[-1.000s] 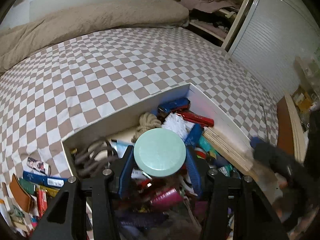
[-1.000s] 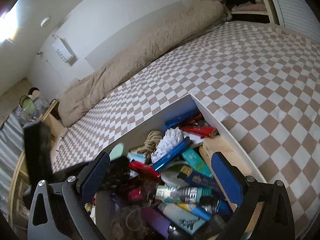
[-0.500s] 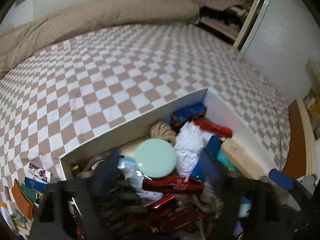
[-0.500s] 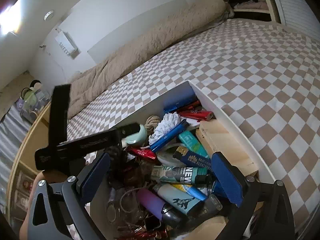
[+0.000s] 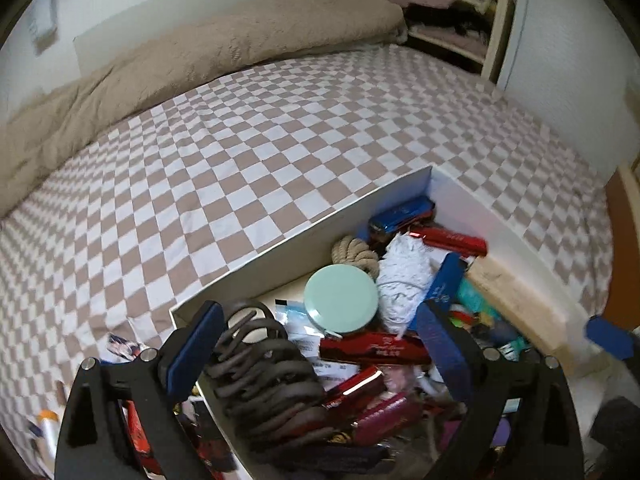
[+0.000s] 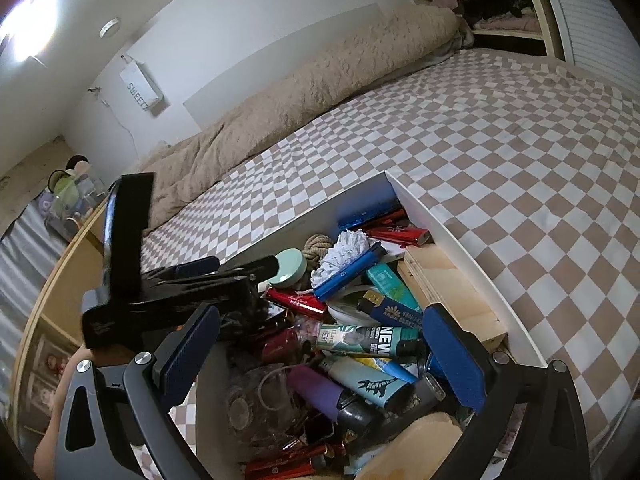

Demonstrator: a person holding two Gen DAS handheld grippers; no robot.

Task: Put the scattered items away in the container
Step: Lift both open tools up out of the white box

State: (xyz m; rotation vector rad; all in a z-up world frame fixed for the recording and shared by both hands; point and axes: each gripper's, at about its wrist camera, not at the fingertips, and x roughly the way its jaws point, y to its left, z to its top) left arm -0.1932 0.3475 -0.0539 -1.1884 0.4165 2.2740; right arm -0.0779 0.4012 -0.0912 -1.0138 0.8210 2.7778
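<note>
A white box (image 5: 304, 240) on the checkered bed holds a heap of tubes, cases and bottles. A mint round tin (image 5: 341, 298) lies inside it, beside a rope knot (image 5: 356, 254) and a white tassel (image 5: 404, 276). My left gripper (image 5: 316, 350) hovers over the box's near left part, open, with the tin lying free just beyond its blue pads. My right gripper (image 6: 320, 356) stands open above the near end of the box (image 6: 460, 248), gripping nothing. In the right wrist view the left gripper's black body (image 6: 180, 284) reaches in beside the tin (image 6: 288, 266).
A grey coiled item (image 5: 264, 372) lies at the box's left wall. Small packets (image 5: 124, 344) lie on the sheet left of the box. A beige duvet (image 5: 200, 56) runs along the far side. A wooden block (image 6: 448, 292) fills the box's right side.
The left gripper opened and let go of the mint tin, which now rests in the box. The gripper tilted up and drew back a little. The right gripper stayed put.
</note>
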